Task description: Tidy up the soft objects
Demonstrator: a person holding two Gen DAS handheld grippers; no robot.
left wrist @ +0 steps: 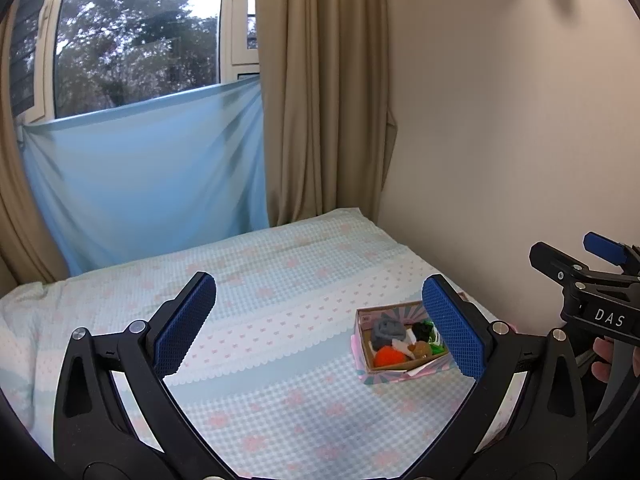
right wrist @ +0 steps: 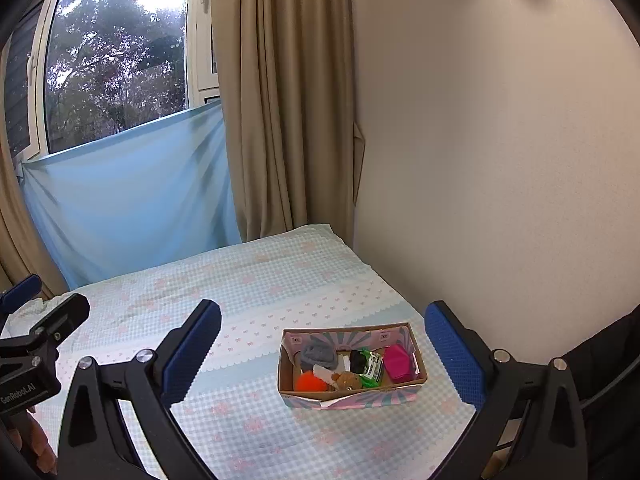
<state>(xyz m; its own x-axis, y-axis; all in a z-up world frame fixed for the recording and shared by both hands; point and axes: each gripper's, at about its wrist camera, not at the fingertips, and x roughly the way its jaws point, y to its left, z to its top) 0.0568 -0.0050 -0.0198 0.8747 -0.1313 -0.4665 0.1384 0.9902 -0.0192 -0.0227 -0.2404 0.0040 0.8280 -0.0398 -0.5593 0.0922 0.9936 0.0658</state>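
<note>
A cardboard box (right wrist: 412, 344) with a pink and teal pattern sits on the bed near the wall. It holds several soft objects: a grey one (right wrist: 319, 355), an orange one (right wrist: 310, 381), a brown one (right wrist: 348, 380), a black one (right wrist: 359, 361), a green one (right wrist: 374, 368) and a pink one (right wrist: 398, 362). The box also shows in the left wrist view (left wrist: 366, 360). My right gripper (right wrist: 322, 356) is open and empty, held above the bed, framing the box. My left gripper (left wrist: 320, 328) is open and empty, left of the box.
The bed (right wrist: 248, 280) has a light blue checked cover with pink bows. A cream wall (right wrist: 500, 160) runs along its right side. A beige curtain (right wrist: 288, 100), a window (right wrist: 116, 52) and a blue cloth (right wrist: 132, 196) stand behind.
</note>
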